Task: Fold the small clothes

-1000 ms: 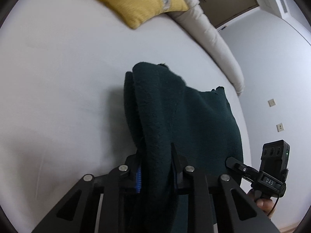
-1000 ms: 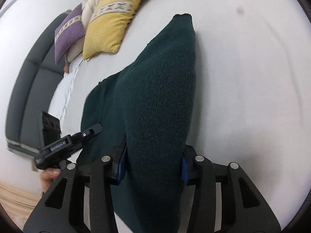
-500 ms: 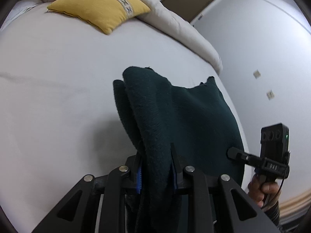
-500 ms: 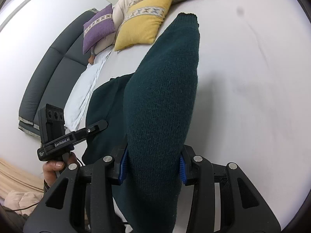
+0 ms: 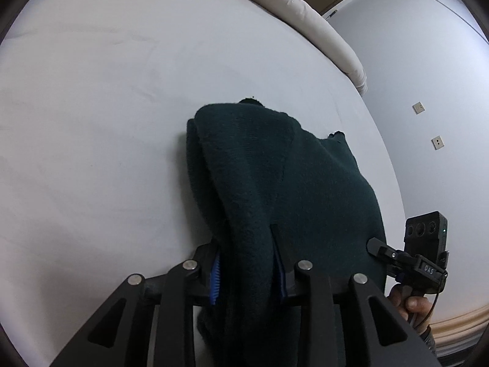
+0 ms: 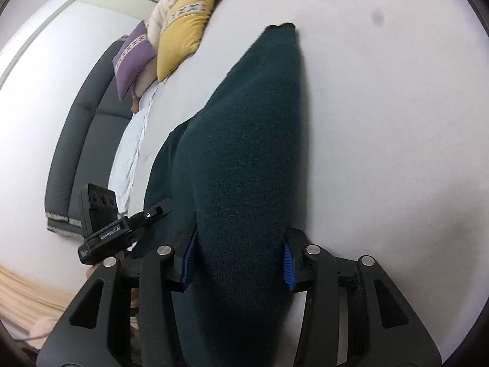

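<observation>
A dark green knitted garment (image 5: 275,177) lies stretched on the white bed (image 5: 91,122) and is held at its near edge by both grippers. My left gripper (image 5: 246,272) is shut on a bunched fold of it, which drapes over the fingers. My right gripper (image 6: 238,263) is shut on the garment (image 6: 250,153) at its other corner; the cloth runs away from it to a far tip. The right gripper also shows in the left wrist view (image 5: 409,260), and the left gripper shows in the right wrist view (image 6: 122,226).
A yellow cushion (image 6: 183,27) and a purple cushion (image 6: 134,55) lie at the bed's far end by a beige duvet (image 5: 311,12). A dark grey upholstered headboard (image 6: 76,140) stands beyond. A white wall (image 5: 428,76) with sockets runs along the bed's right side.
Both grippers have lowered toward the bed with the garment still held. The cloth now lies lower and flatter on the sheet than half a second ago.
</observation>
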